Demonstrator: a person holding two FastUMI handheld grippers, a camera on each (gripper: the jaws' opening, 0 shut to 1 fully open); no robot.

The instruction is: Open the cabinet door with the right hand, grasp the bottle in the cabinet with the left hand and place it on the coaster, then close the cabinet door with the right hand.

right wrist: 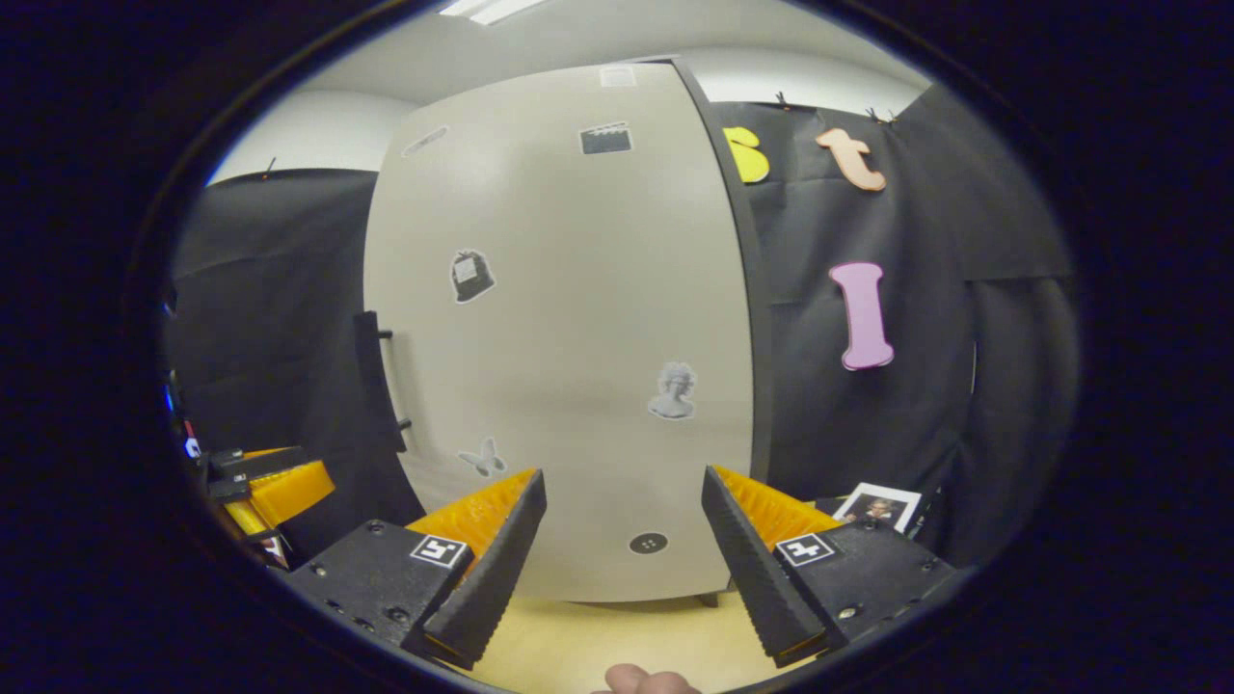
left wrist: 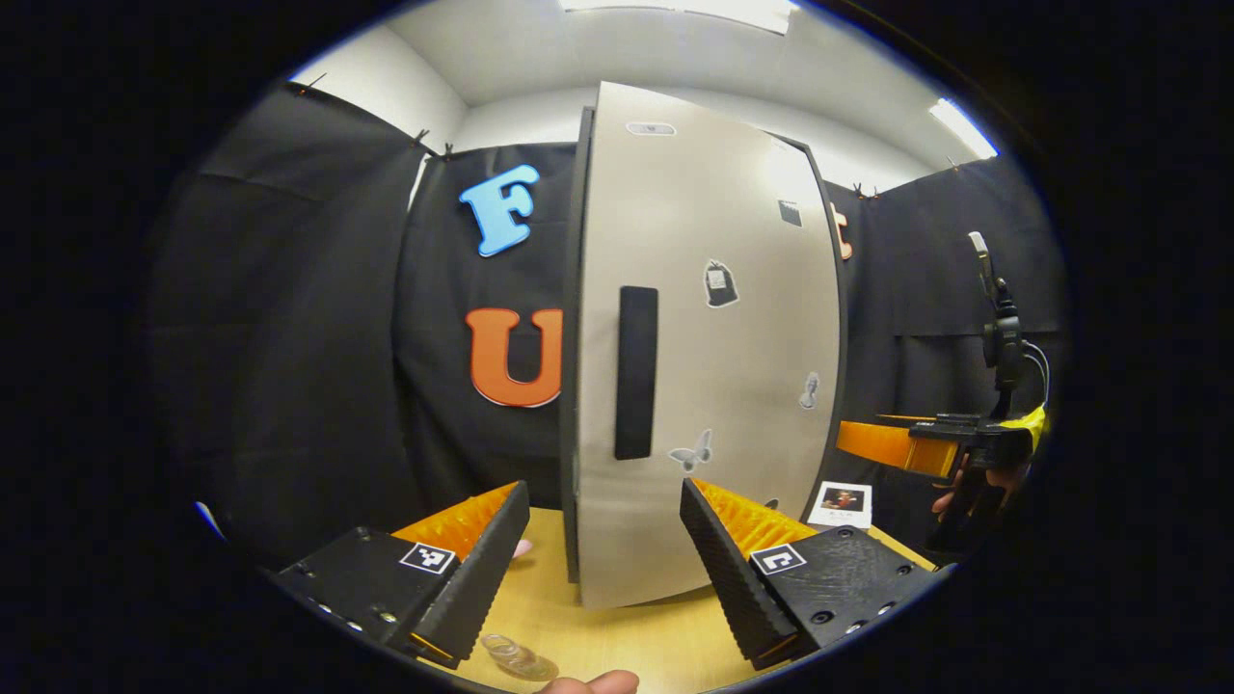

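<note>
Left gripper view: tall beige cabinet door (left wrist: 713, 347) with black bar handle (left wrist: 636, 371) sits shut ahead of both hand-held grippers, left (left wrist: 604, 559) and right (right wrist: 622, 549), fingers apart, empty; bottle presumably inside, every step pending.

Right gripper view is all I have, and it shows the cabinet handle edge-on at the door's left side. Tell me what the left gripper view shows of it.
Observer: In the left gripper view the handle faces the camera. It is a dark upright bar near the left edge of the cabinet door.
Operator: Now place my right gripper for me.
Observer: The right gripper sits off the door's right side, held in a hand. Its tongs point toward the door, well away from the handle.
Operator: Report the table in front of the cabinet.
Observer: A small clear round item lies on the wooden table. I cannot tell whether it is the coaster.
</note>
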